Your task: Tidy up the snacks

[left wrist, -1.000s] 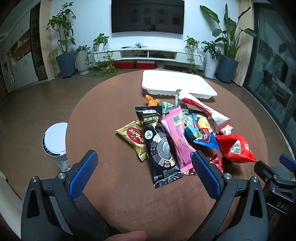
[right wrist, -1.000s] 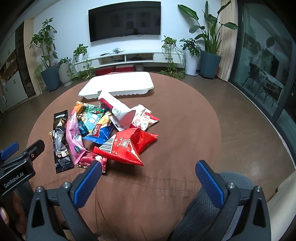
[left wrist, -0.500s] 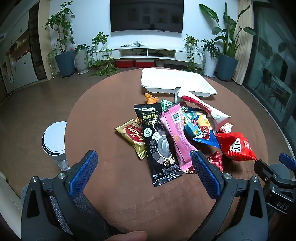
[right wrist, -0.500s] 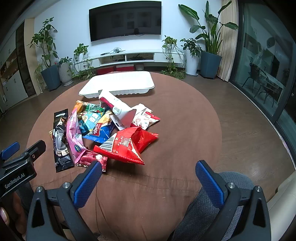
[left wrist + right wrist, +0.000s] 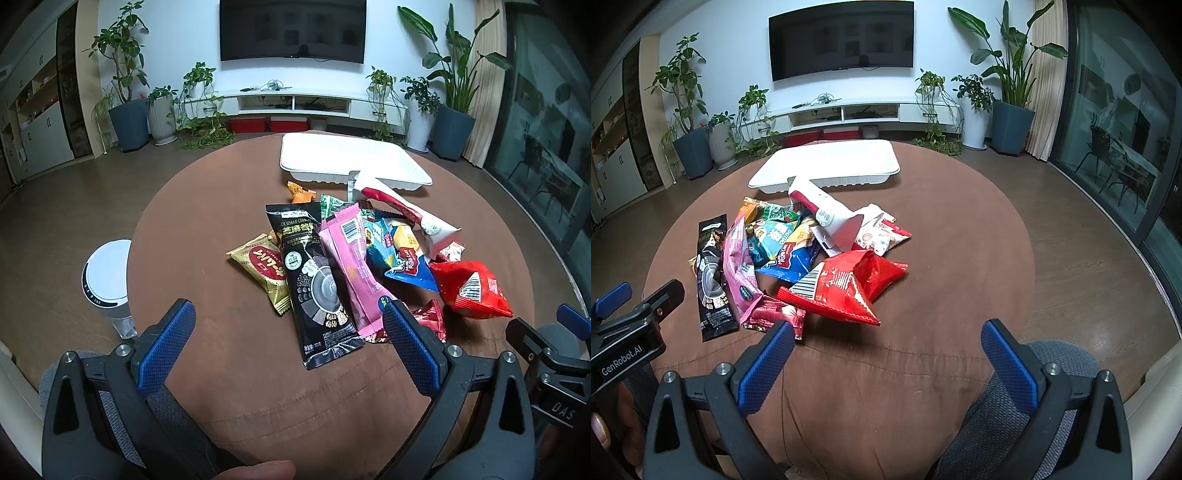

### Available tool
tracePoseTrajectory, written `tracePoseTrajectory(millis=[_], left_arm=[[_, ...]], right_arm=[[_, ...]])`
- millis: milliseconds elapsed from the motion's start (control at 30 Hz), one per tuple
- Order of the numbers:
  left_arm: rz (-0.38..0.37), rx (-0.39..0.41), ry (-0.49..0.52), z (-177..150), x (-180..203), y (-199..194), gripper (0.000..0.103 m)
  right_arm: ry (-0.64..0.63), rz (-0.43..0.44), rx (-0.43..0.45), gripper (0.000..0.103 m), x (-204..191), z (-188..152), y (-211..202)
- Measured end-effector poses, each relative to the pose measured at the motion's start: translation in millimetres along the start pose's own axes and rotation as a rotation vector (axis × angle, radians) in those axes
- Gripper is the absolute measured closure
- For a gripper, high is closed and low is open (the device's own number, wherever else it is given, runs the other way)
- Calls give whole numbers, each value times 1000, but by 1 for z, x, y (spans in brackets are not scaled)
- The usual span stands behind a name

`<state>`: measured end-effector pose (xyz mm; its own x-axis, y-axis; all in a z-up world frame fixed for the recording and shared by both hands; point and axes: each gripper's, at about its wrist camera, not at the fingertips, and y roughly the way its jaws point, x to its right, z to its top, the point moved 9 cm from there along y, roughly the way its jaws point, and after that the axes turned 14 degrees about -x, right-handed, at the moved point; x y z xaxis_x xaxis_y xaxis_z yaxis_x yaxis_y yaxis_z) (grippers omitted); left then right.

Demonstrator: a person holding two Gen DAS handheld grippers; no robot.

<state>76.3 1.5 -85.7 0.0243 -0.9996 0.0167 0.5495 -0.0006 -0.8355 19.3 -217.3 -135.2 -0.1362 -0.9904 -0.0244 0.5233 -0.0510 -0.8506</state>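
A pile of snack packets lies mid-table: a black packet (image 5: 317,284), a pink packet (image 5: 352,258), a gold packet (image 5: 264,264), a blue bag (image 5: 404,264), a red bag (image 5: 471,290) and a white-and-red pouch (image 5: 402,210). An empty white tray (image 5: 351,160) sits behind them. My left gripper (image 5: 288,325) is open and empty, just short of the black packet's near end. My right gripper (image 5: 886,338) is open and empty, near the table's front edge in front of the red bag (image 5: 846,286). The tray (image 5: 827,166) shows there too.
The round table has a brown cloth (image 5: 207,236). A white cylindrical appliance (image 5: 109,280) stands on the floor at the table's left. My knee (image 5: 1034,373) is by the front edge. Potted plants and a TV stand line the far wall.
Both grippers have edged slightly forward toward the pile and stay open. The snacks have not moved.
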Motion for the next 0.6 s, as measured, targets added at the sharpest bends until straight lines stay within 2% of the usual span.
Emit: tracePoseTrajectory(millis=[600], left_arm=[[-2, -3, 2, -1, 1, 1, 0]], right_arm=[[0, 0, -1, 0, 0, 1, 0]])
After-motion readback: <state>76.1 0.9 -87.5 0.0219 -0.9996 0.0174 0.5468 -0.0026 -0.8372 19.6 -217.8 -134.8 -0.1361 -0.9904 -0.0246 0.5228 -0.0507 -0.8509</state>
